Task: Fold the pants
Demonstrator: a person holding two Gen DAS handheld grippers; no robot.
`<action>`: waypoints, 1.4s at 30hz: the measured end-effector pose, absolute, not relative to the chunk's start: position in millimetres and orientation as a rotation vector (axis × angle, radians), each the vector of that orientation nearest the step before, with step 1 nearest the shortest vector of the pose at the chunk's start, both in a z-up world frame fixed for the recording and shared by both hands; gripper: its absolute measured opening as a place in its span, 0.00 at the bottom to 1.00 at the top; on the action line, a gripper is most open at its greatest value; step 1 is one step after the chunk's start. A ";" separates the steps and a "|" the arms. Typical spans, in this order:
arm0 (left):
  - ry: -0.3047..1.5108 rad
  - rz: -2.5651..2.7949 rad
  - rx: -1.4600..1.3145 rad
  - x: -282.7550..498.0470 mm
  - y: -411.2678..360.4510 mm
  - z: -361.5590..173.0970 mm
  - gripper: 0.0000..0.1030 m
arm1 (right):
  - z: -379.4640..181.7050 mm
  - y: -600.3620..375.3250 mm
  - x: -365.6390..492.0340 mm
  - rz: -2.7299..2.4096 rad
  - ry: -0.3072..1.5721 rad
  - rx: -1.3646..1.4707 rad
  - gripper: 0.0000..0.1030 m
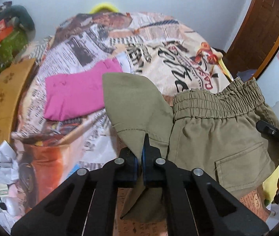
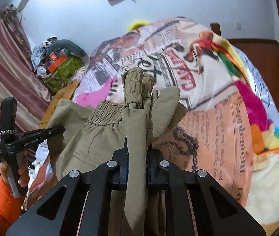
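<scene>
Khaki pants (image 1: 214,129) pinched in both tongs, hems hidden

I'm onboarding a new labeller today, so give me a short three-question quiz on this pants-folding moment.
1. True or false: the left hand-held gripper is shut on the olive-green cotton pants.
2. Which garment lies flat on the newspaper-print bedspread? A) folded pink cloth garment B) blue denim jacket C) white towel
3. Fill in: in the right wrist view, the right hand-held gripper clamps a bunched strip of the ____.

Key: 1 true; 2 A; 3 olive-green cotton pants.
</scene>
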State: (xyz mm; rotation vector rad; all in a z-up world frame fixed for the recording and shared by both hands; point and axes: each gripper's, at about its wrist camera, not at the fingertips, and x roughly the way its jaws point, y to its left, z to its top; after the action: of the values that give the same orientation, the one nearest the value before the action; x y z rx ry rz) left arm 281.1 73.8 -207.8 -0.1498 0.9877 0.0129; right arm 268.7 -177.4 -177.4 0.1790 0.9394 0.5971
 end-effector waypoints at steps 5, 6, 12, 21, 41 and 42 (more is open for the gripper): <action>0.916 0.038 -0.139 271.1 87.0 -178.0 0.03 | -155.6 -163.3 266.9 0.623 0.888 0.156 0.10; 0.902 0.044 -0.137 269.5 90.7 -172.3 0.03 | -150.8 -160.1 266.6 0.628 0.877 0.151 0.10; 0.834 0.091 -0.139 270.7 123.6 -144.2 0.03 | -130.4 -129.3 274.2 0.662 0.816 0.128 0.10; 0.787 0.182 -0.132 277.7 175.4 -135.7 0.03 | -126.5 -69.9 303.6 0.725 0.786 0.120 0.10; 0.880 0.310 -0.223 362.8 293.1 -219.7 0.03 | -191.2 49.9 387.6 0.770 0.863 0.010 0.10; 0.883 0.312 -0.224 368.4 295.8 -224.5 0.03 | -196.0 54.4 392.7 0.766 0.867 0.002 0.10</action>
State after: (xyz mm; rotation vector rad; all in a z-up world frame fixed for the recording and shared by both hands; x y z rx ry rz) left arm 368.4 295.8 -224.5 -0.2240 0.8835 0.3117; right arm 392.7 54.4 -196.0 0.0019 0.8669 0.7661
